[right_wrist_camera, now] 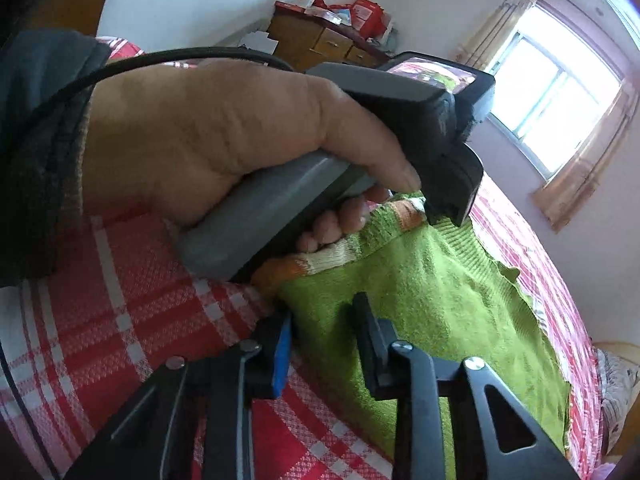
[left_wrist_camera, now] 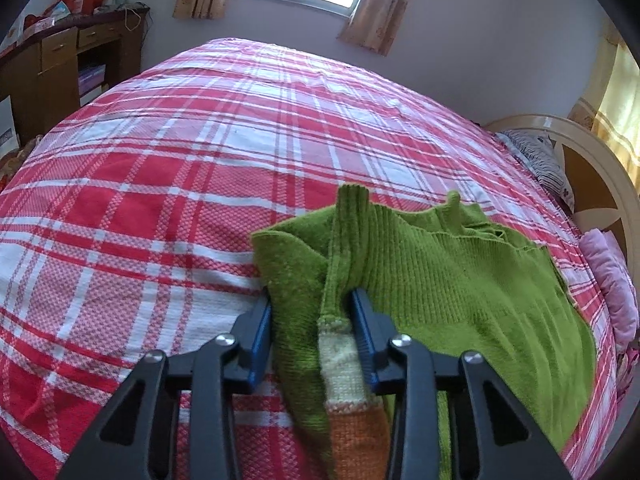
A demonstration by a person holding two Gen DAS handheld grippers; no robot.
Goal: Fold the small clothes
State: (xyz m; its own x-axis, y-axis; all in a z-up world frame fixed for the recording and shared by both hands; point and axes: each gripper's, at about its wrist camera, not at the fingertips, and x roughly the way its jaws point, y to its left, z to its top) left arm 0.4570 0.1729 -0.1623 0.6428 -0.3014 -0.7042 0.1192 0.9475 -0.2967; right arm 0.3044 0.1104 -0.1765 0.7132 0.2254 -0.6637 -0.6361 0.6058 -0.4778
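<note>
The green sweater [left_wrist_camera: 440,272] on the plaid bedspread [left_wrist_camera: 160,160] is pinched by the left gripper [left_wrist_camera: 311,312] — the right gripper [right_wrist_camera: 326,320] is held spread, its view blocked by the left hand [right_wrist_camera: 224,136].

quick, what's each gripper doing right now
Left gripper: shut on the green sweater, fabric bunched between its fingers.
Right gripper: fingers either side of the sweater's edge; cannot tell whether it grips.

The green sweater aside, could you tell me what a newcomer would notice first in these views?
The red-and-white plaid bedspread fills the left wrist view. On it the left gripper pinches a bunched fold of the green knitted sweater. In the right wrist view the left hand looms large over the sweater's orange-and-cream striped edge.
</note>
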